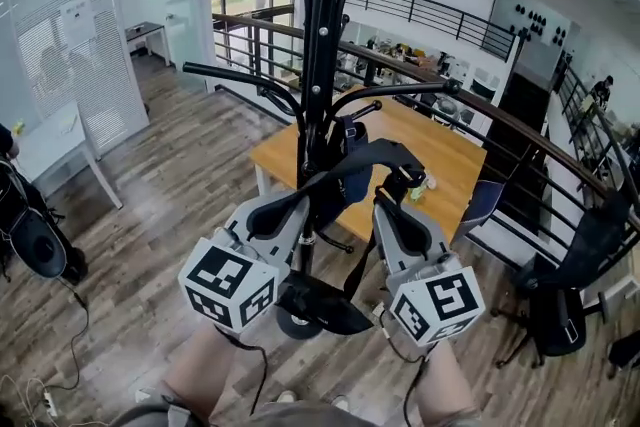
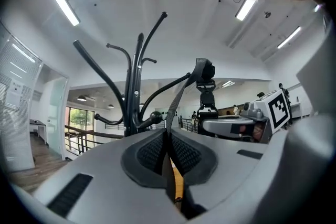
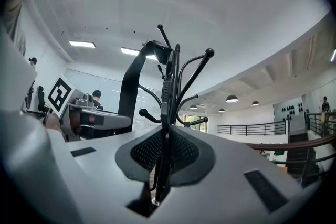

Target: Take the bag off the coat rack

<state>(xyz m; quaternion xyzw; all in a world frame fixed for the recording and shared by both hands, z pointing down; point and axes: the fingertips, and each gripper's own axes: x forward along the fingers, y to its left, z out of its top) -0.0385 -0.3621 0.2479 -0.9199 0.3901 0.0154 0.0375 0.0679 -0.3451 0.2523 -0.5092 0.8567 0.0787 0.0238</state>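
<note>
The black coat rack point(image 1: 322, 45) stands straight ahead, its curved hooks spreading above my grippers. A dark bag point(image 1: 335, 195) hangs against its pole, and the bag's black strap point(image 1: 375, 155) arches between my two grippers. The left gripper point(image 1: 303, 198) is shut on the strap, which runs out between its pads point(image 2: 152, 152) and climbs to a buckle point(image 2: 206, 84). The right gripper point(image 1: 384, 200) is shut on the strap's other end, thin black webbing pinched between its pads point(image 3: 181, 149). In the right gripper view the strap point(image 3: 134, 78) loops over to the left gripper. Most of the bag's body is hidden.
A wooden table point(image 1: 445, 160) stands just behind the rack, with a dark railing point(image 1: 520, 130) beyond it. A white desk point(image 1: 50, 140) is at the left and black chairs point(image 1: 560, 315) at the right. The rack's round base point(image 1: 300, 320) sits on the wood floor by my feet.
</note>
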